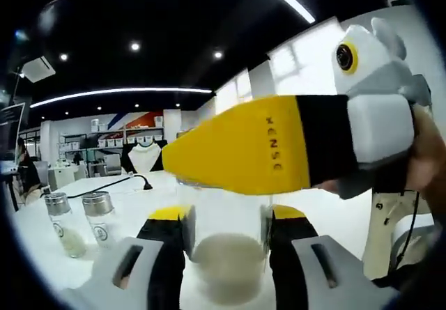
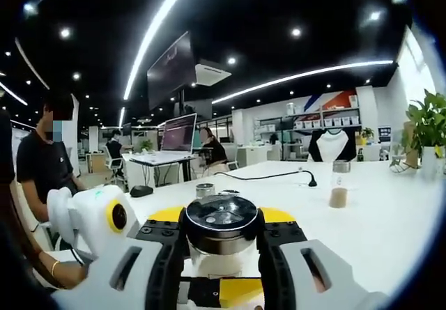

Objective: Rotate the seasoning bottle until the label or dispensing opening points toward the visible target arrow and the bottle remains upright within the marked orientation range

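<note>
**Both grippers on the seasoning bottle, turn in hand**

The white table [image 2: 390, 219] ran wide and mostly bare toward the far shelves, giving plenty of open room on the right; its near edge was not visible. A person in a dark shirt [image 2: 42, 160] sat at the far left, well apart from the work. A potted plant [image 2: 426, 132] stood at the far right edge, and a black cable [image 2: 265, 176] trailed across the far middle.

In the left gripper view, the left gripper [image 1: 226, 244] held the seasoning bottle [image 1: 226, 268] by its clear body, jaws closed against its sides, pale powder showing low inside. The right gripper [image 2: 221, 251] clasped the same bottle at its dark cap [image 2: 221, 216]. The bottle looked upright.

This appeared to be the turning step. No arrow or label was visible, so progress could not be judged. Next, the cap hold should probably twist while the body stayed vertical.

Two spare shakers [image 1: 80, 219] stood near left, another shaker [image 2: 339, 182] far right, all clear of the turn.
</note>
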`<move>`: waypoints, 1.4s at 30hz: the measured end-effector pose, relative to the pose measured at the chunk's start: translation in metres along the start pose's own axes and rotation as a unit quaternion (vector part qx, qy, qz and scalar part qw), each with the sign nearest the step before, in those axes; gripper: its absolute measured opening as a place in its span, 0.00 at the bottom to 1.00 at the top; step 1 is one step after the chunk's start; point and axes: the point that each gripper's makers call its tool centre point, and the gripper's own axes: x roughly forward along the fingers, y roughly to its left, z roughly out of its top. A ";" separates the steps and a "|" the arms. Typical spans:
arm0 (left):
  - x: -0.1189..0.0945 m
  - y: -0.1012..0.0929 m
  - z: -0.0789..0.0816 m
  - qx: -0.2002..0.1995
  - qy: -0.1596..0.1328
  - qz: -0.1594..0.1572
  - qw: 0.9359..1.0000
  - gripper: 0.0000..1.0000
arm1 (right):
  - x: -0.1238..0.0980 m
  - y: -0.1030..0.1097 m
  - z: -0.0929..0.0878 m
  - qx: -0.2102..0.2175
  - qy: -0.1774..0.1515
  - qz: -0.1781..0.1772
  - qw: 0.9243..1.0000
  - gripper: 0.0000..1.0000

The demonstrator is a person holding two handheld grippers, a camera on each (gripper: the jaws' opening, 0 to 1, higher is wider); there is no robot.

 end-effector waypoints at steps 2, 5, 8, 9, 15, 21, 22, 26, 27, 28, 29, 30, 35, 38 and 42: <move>0.000 -0.001 0.000 -0.003 0.000 -0.004 1.000 0.48 | 0.000 0.000 -0.001 0.002 0.000 0.002 1.000 0.38; 0.000 -0.003 0.000 -0.006 -0.004 -0.012 1.000 0.48 | -0.001 0.001 0.001 -0.001 -0.003 0.005 1.000 0.38; 0.001 -0.005 0.001 -0.012 -0.006 -0.021 1.000 0.48 | -0.002 0.001 0.000 -0.015 0.001 0.015 1.000 0.38; 0.002 -0.006 0.001 -0.015 -0.007 -0.024 1.000 0.48 | -0.002 0.000 0.000 -0.015 0.003 0.016 1.000 0.39; 0.001 -0.009 0.004 -0.009 -0.012 -0.038 0.999 0.48 | -0.005 -0.003 0.001 -0.002 0.000 0.030 1.000 0.44; 0.000 -0.008 0.010 -0.017 -0.019 -0.056 0.998 0.48 | -0.006 0.001 -0.003 -0.031 0.015 0.055 0.998 0.44; 0.000 -0.008 0.011 -0.017 -0.021 -0.059 0.998 0.48 | -0.007 0.001 -0.002 -0.024 0.010 0.060 0.998 0.44; 0.000 -0.008 0.016 -0.011 -0.030 -0.059 0.998 0.48 | -0.009 0.001 0.003 -0.014 0.000 0.069 0.997 0.45; 0.000 -0.008 0.017 -0.010 -0.030 -0.064 0.997 0.48 | -0.009 0.001 0.003 -0.014 0.000 0.071 0.997 0.45; 0.000 -0.009 0.018 -0.013 -0.031 -0.065 0.997 0.48 | -0.010 0.001 0.004 -0.014 -0.001 0.073 0.997 0.45; 0.000 -0.009 0.019 -0.017 -0.033 -0.069 0.997 0.48 | -0.010 0.001 0.004 -0.014 -0.001 0.075 0.997 0.45; -0.001 -0.010 0.019 -0.019 -0.032 -0.073 0.997 0.48 | -0.010 0.002 0.005 -0.016 -0.001 0.077 0.997 0.45; -0.003 -0.011 0.023 -0.014 -0.036 -0.080 0.996 0.48 | -0.011 0.005 0.008 -0.015 -0.008 0.088 0.996 0.44; -0.004 -0.011 0.023 -0.017 -0.038 -0.087 0.995 0.48 | -0.012 0.006 0.010 -0.013 -0.011 0.095 0.995 0.42; -0.005 -0.010 0.024 -0.023 -0.041 -0.089 0.995 0.48 | -0.013 0.009 0.014 -0.010 -0.021 0.104 0.994 0.40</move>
